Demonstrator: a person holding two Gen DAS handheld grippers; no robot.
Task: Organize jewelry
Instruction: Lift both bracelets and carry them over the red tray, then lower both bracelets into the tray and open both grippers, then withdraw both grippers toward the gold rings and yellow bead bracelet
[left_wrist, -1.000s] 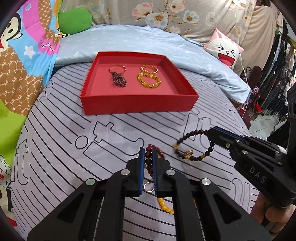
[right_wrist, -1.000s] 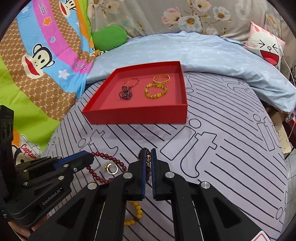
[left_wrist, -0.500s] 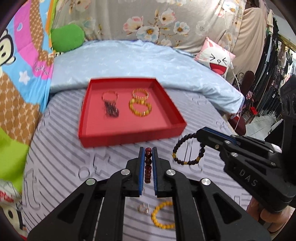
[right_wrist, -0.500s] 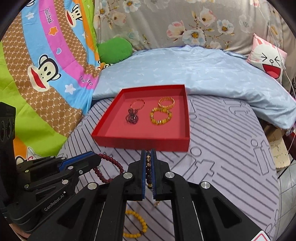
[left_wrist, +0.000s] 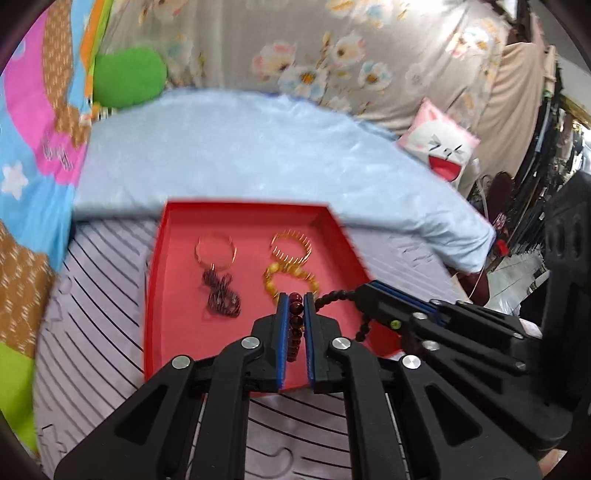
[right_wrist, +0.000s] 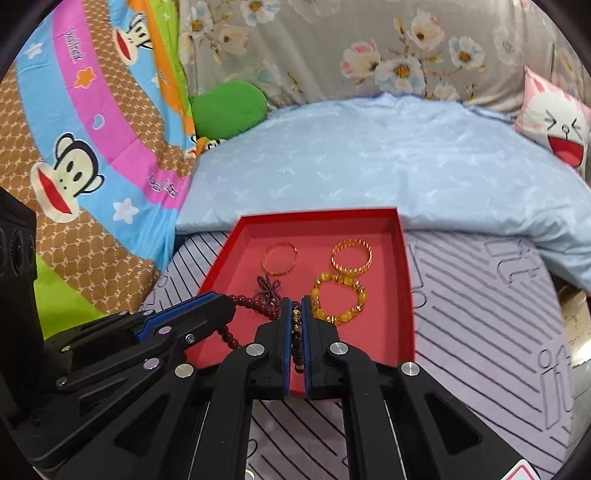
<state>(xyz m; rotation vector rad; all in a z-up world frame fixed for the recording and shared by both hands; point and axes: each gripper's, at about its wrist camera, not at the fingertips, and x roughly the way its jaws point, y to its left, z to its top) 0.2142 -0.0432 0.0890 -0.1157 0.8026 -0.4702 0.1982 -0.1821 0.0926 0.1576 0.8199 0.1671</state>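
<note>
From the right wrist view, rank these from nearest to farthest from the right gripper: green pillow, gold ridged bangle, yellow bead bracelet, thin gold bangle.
1. Yellow bead bracelet: in the red tray, just right of the right gripper.
2. Gold ridged bangle: behind it, right side.
3. Thin gold bangle: left side; close to the ridged bangle's rank, hard to call.
4. Green pillow: far back left.

A grey bedsheet with black stripe and letter outlines (right_wrist: 480, 314) covers the bed surface. A pale blue quilt (right_wrist: 369, 166) lies across its far end. Behind it hangs a grey fabric with a flower print (right_wrist: 369, 48). To the left, a multicoloured cartoon monkey blanket (right_wrist: 81, 147), with a green plush cushion (right_wrist: 229, 107) beside it. A pink-and-white laughing-face cushion (right_wrist: 554, 122) sits far right. Dark hanging clothes (left_wrist: 532, 206) show at the room's right edge, blurred.
</note>
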